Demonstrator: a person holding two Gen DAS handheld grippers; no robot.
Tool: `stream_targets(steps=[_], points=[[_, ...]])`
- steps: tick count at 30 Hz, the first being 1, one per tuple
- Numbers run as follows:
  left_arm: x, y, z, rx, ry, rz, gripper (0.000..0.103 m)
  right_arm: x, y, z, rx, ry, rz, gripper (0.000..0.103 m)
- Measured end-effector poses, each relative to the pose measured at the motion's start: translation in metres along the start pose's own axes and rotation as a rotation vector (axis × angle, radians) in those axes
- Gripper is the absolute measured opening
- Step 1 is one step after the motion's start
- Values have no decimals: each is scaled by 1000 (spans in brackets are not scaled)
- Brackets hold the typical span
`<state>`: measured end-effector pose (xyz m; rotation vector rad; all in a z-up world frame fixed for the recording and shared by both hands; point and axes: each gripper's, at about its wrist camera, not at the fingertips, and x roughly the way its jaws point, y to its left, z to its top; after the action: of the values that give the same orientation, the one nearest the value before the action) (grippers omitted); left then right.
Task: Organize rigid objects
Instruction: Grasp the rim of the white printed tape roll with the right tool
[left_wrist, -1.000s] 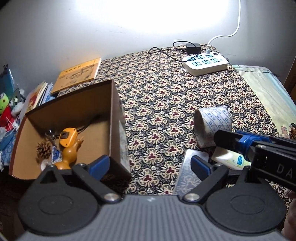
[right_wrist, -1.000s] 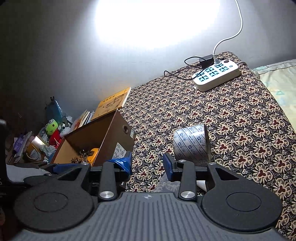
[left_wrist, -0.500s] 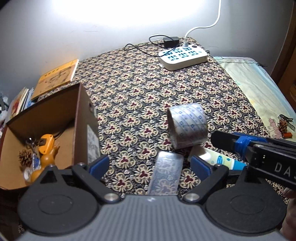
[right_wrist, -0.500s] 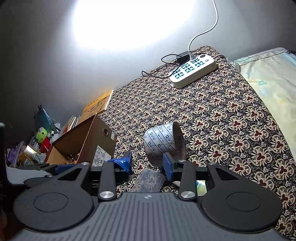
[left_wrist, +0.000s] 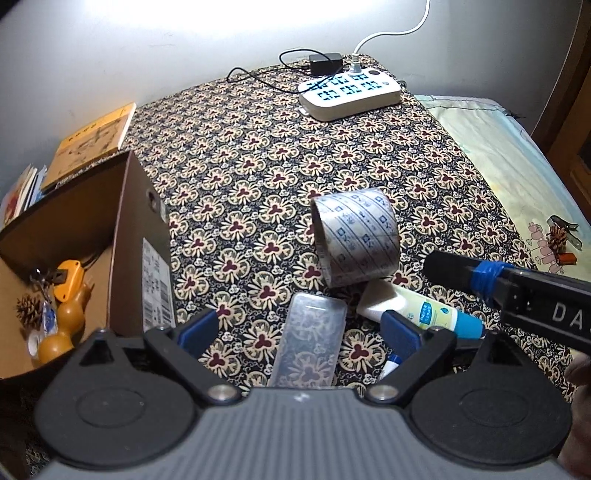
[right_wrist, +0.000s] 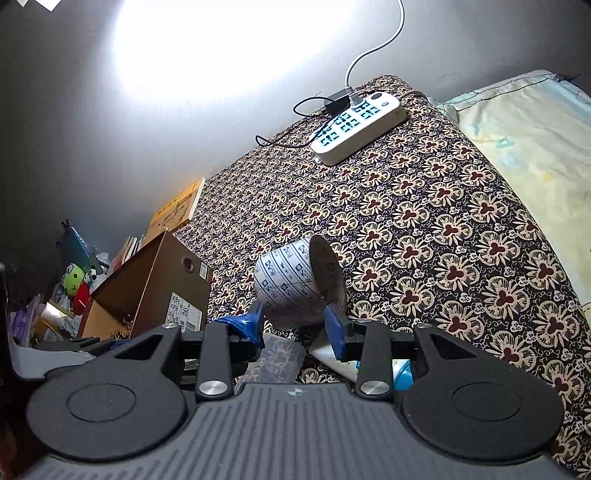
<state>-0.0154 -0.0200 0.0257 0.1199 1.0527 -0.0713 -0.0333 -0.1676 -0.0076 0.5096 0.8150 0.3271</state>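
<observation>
From the left wrist, the left gripper (left_wrist: 297, 326) hangs wide open over a clear plastic case (left_wrist: 309, 339) lying flat on the patterned worktop (left_wrist: 258, 177), long axis running away from the camera, with the tape roll (left_wrist: 356, 242) on its side just beyond and a white tube (left_wrist: 421, 308) pointing right; the cardboard box (left_wrist: 140, 236) at left holds a pinecone (left_wrist: 27, 310), an orange gourd figure (left_wrist: 68, 314) and a yellow gadget (left_wrist: 66, 278). From the right wrist, the right gripper (right_wrist: 295, 326), jaws parted and empty, frames the roll (right_wrist: 291, 284), whose open end faces right.

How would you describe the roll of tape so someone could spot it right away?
On the flower-patterned cloth, right of the open cardboard box, three things cluster. The roll of tape is farthest back, on its edge: a wide ring printed with blue squares, unlike the flat clear case and white tube.
</observation>
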Motion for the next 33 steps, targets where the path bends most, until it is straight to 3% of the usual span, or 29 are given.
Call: stream_targets(steps=[6, 17, 27, 29, 31, 33], points=[[7, 8, 3, -21, 6, -28, 93, 10, -8, 7, 23, 15, -2, 21], [23, 15, 24, -18, -59, -225, 95, 27, -29, 38, 122, 25, 15, 21], [55, 19, 43, -61, -37, -352, 95, 64, -36, 52, 179, 102, 79, 21], [61, 19, 45, -61, -26, -362, 89, 70, -37, 51, 196, 123, 102, 21], [66, 17, 46, -55, -10, -381, 62, 77, -39, 52, 207, 137, 130, 21], [72, 16, 48, -49, 9, -386, 55, 81, -37, 52, 195, 154, 150, 18]])
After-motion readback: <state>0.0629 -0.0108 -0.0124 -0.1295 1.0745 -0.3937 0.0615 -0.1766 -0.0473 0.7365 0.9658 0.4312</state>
